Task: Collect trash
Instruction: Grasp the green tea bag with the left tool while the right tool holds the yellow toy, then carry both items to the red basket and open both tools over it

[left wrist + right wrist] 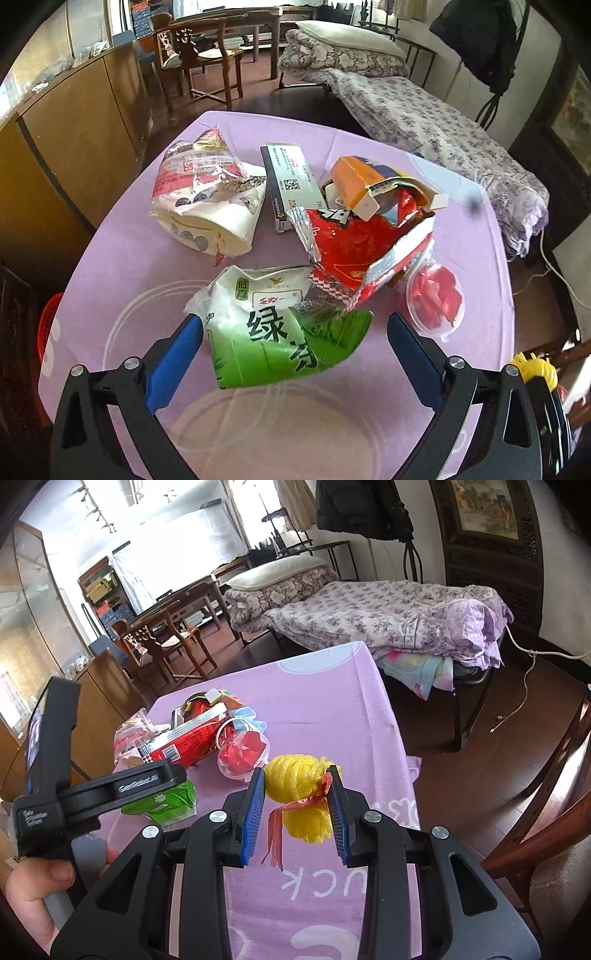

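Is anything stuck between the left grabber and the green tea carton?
No. The left gripper is open, with the green tea carton lying right between its fingers on the purple tablecloth. The red snack bag overlaps only the carton's far corner.

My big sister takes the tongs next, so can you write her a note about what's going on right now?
Left tongs: open, straddling the green tea carton, not gripping.
Right tongs: pads against the yellow net bundle; grip looks closed on it, bundle seems off the cloth.
On the purple tablecloth: white wrapper, long box, red snack bag with an orange box on it, clear cup.
Done: nothing visibly binned.
Left: everything; no bin clearly in view.
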A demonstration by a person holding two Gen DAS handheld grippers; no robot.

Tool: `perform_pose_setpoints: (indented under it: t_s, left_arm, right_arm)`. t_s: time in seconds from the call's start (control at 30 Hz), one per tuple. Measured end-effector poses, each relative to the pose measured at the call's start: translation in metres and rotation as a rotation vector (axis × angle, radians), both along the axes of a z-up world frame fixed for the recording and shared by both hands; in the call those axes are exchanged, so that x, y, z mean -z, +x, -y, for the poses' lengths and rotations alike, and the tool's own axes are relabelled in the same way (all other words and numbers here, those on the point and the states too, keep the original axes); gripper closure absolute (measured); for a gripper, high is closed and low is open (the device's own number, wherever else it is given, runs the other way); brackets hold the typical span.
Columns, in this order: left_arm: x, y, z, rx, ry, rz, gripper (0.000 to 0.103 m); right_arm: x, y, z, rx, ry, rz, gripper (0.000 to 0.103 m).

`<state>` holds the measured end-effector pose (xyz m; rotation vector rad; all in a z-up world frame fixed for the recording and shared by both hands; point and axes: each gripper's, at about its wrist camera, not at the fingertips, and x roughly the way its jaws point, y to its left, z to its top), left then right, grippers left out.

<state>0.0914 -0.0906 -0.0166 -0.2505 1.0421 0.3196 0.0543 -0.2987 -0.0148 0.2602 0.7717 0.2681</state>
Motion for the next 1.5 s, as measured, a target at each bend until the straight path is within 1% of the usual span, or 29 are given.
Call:
perform_pose_setpoints:
  t_s: [0.07,0.2,0.37,0.47,0.57,0.67,0.77,0.9,1.03,1.13,1.27,1.5]
  left_arm:
    - [0.003,0.003,0.0,-0.002,-0.004,-0.009,0.006]
    - [0.009,0.008,-0.001,0.009,-0.012,-0.027,0.017]
    - [0.007,-0.001,-0.008,0.039,-0.047,-0.037,0.018]
    - [0.002,-0.014,-0.015,0.077,-0.087,-0.038,0.018]
    - [-0.004,-0.032,-0.024,0.129,-0.097,-0.049,0.018]
    - [-0.014,-0.054,-0.037,0.206,-0.122,-0.064,0.018]
    - [-0.027,-0.072,-0.049,0.257,-0.12,-0.053,0.018]
    - [-0.047,-0.087,-0.064,0.288,-0.12,-0.018,0.018]
    - [-0.063,-0.098,-0.074,0.333,-0.141,0.017,0.018]
    - [-0.07,-0.102,-0.08,0.334,-0.118,0.034,0.018]
    - [-0.075,-0.11,-0.095,0.317,-0.098,0.047,0.018]
    - [-0.078,-0.121,-0.135,0.258,-0.087,0.06,0.018]
  right_arm:
    - [0.0,0.001,-0.001,-0.003,-0.001,0.0,0.069]
    - [0.001,0.001,-0.002,-0.008,0.0,-0.001,0.069]
    - [0.003,0.002,-0.004,-0.014,-0.003,-0.004,0.069]
    - [0.004,0.002,-0.004,-0.015,-0.002,-0.004,0.069]
    - [0.004,0.002,-0.005,-0.017,-0.003,-0.003,0.069]
    - [0.005,0.002,-0.008,-0.029,-0.008,0.001,0.069]
    - [0.007,0.001,-0.014,-0.04,-0.031,-0.001,0.069]
    - [0.009,-0.003,-0.022,-0.056,-0.062,-0.005,0.069]
    - [0.007,-0.008,-0.031,-0.076,-0.095,0.007,0.069]
    - [0.006,-0.012,-0.037,-0.094,-0.112,0.017,0.069]
    - [0.003,-0.017,-0.052,-0.143,-0.122,0.014,0.069]
    - [-0.01,-0.036,-0.098,-0.272,-0.159,0.05,0.069]
